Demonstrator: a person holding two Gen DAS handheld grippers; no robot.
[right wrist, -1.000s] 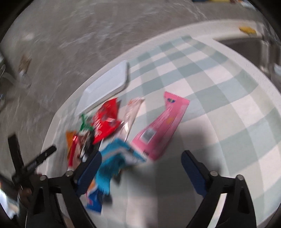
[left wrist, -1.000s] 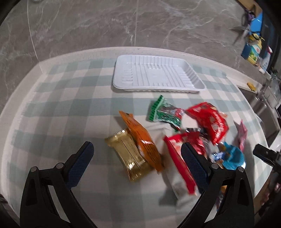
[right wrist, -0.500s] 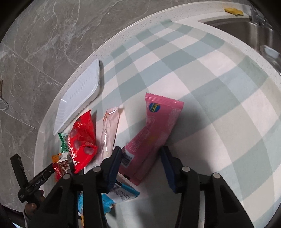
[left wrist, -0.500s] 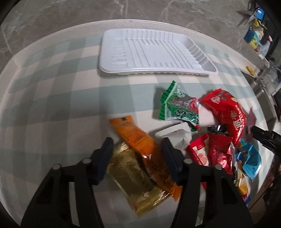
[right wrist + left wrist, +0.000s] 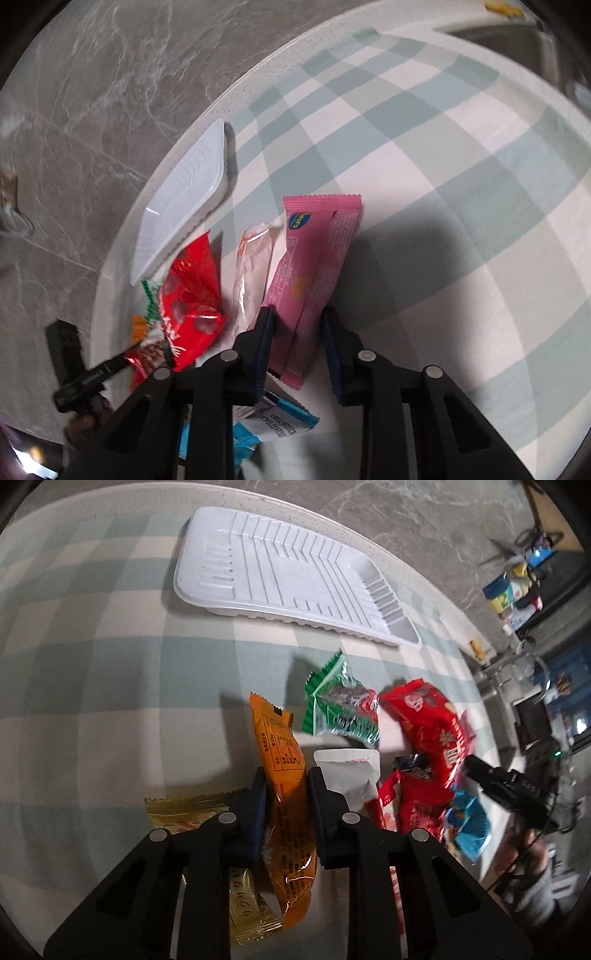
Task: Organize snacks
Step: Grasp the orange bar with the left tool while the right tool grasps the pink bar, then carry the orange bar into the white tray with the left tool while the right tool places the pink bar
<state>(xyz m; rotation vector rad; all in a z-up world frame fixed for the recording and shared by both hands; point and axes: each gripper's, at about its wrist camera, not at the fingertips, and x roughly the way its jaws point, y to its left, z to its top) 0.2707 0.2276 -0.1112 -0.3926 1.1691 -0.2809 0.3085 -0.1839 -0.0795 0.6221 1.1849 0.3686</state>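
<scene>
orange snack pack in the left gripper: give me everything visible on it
The orange snack pack is a long, glossy film wrapper with crimped, serrated end seals and small dark print on its upper half. It lies lengthwise along the left gripper, whose fingers press on its two sides at mid-length, so it looks clamped. Its far end points toward the white tray; its near end overlaps the gold wrapper. Whether it is lifted off the checked cloth cannot be told.
</scene>
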